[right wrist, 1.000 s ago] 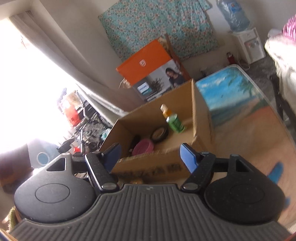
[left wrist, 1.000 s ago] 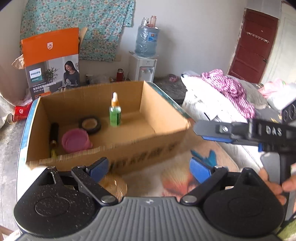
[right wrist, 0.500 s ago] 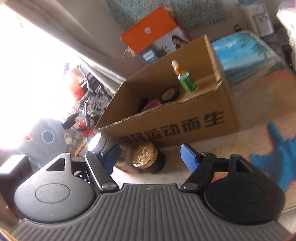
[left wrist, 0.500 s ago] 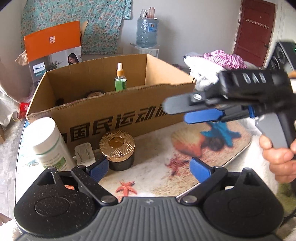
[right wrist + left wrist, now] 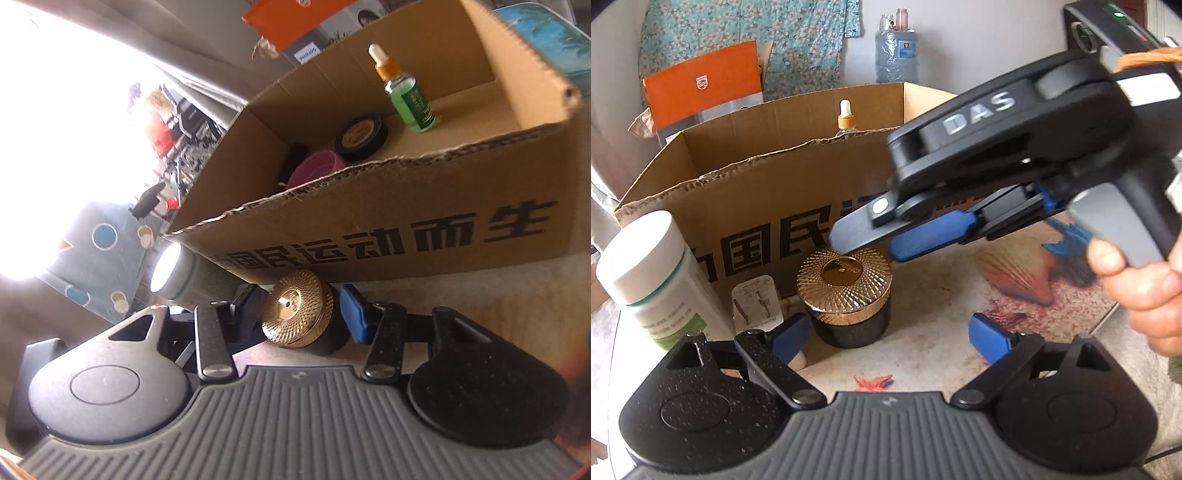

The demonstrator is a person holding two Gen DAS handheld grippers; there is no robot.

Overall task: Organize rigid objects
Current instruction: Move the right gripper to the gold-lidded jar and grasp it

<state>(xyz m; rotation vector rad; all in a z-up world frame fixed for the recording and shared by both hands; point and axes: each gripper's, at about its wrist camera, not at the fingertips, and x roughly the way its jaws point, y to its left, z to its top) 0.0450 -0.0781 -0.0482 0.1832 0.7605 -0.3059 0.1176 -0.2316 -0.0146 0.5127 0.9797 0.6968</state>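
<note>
Nearest, my right claw (image 5: pixel 301 314) stands apart, its blue pads (image 5: pixel 352 310) flanking the gold-lidded jar (image 5: pixel 297 314) without visible contact; the left-hand finger is in shadow, so its gap cannot be judged. My left claw (image 5: pixel 884 334) is likewise apart and empty, hanging just in front of the same jar (image 5: pixel 846 295), which stands upright on the counter (image 5: pixel 942 332) against the front wall of the cardboard box (image 5: pixel 406 221). Beside the jar: a small white plug-like item (image 5: pixel 757 302), partly hidden, and a white supplement bottle (image 5: pixel 650 273). Inside the box: a pink bowl (image 5: pixel 317 166), a black round tin (image 5: pixel 364 138), a green dropper bottle (image 5: pixel 406 96), upright.

Risks, as I judge them: the pads sit high, near the ribbed lid, so closing there may lift the lid alone or let the jar slip. The right claw enters at a tilt; an uneven squeeze could tip the jar toward the box wall. With both claws crowding one jar, they may collide. On transfer, a low lift could catch the torn box rim, and a careless release could topple the dropper bottle.
</note>
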